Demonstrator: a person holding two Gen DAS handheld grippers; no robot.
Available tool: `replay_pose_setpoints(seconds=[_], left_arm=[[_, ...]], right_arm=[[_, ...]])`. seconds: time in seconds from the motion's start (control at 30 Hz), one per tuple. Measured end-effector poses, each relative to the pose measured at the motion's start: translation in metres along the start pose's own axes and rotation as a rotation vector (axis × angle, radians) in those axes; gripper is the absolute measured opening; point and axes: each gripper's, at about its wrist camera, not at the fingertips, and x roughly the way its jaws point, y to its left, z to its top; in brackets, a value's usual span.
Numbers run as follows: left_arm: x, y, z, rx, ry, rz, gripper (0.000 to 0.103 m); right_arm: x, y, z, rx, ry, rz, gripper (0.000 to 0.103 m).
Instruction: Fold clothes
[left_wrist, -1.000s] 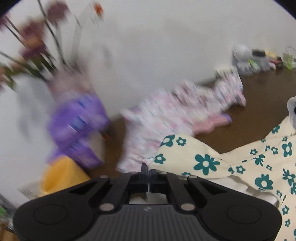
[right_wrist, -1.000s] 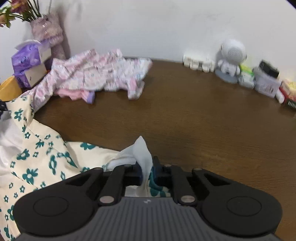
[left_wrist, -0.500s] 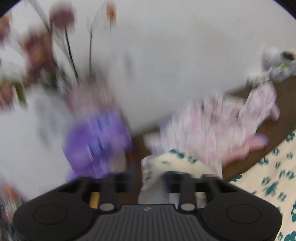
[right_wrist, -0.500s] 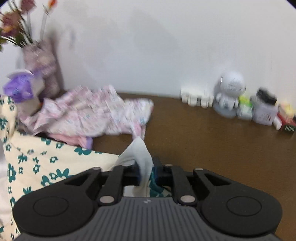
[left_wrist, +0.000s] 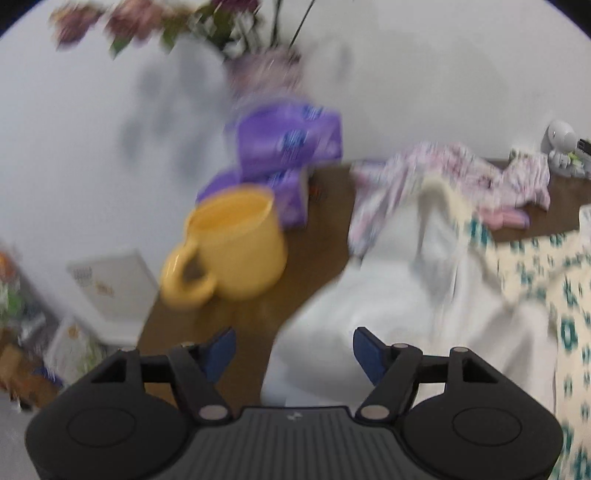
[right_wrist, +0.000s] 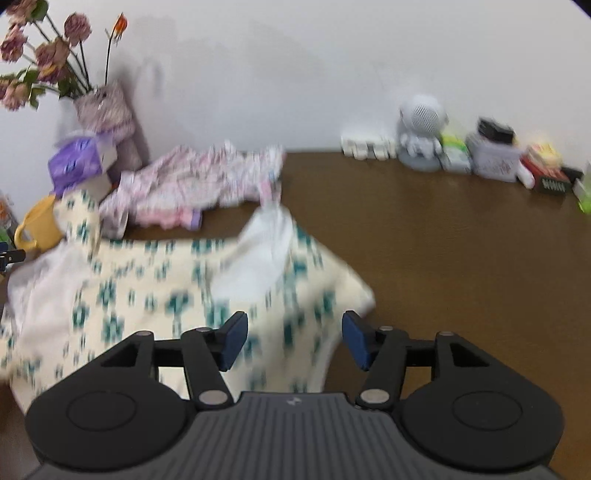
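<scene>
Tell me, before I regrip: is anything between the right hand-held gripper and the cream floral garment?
Nothing visible: the right hand-held gripper, its jaws just opened, sits directly over the cream floral garment, nothing between.

Dark brown wooden counter (right_wrist: 424, 258) against a white wall. Along the back edge: small boxes (right_wrist: 491, 162) and white figurine (right_wrist: 421, 133). Toward the back left corner: vase (right_wrist: 107, 110), purple tissue packs (left_wrist: 288, 144), yellow mug (left_wrist: 236, 247), pink clothes (right_wrist: 207, 181). Nearer the front, left: cream flowered garment (right_wrist: 155, 295).
</scene>
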Motion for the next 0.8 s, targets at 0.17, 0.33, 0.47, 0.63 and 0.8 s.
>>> replay_pose_setpoints(seconds=[0.17,0.33,0.47,0.63,0.8], left_arm=[[-0.027,0.017,-0.044,-0.107,0.042,-0.082,0.069],[-0.048,0.01,-0.072,-0.126,0.05,-0.159,0.069],[-0.047,-0.002,-0.082,-0.135,0.066,-0.169,0.068],[-0.041,-0.014,-0.084,-0.137,0.067,-0.167,0.047],[-0.047,-0.031,-0.085,-0.065,0.034,-0.141,0.002]], right_arm=[[-0.019,-0.008,-0.052,0.058,0.042,0.017,0.064],[-0.03,-0.005,-0.084,0.065,0.037,0.012,0.073],[-0.027,0.002,-0.086,0.039,-0.001,0.0,0.073],[-0.018,0.008,-0.081,0.032,0.004,0.016,0.067],[-0.017,0.015,-0.087,-0.007,0.011,0.017,0.008]])
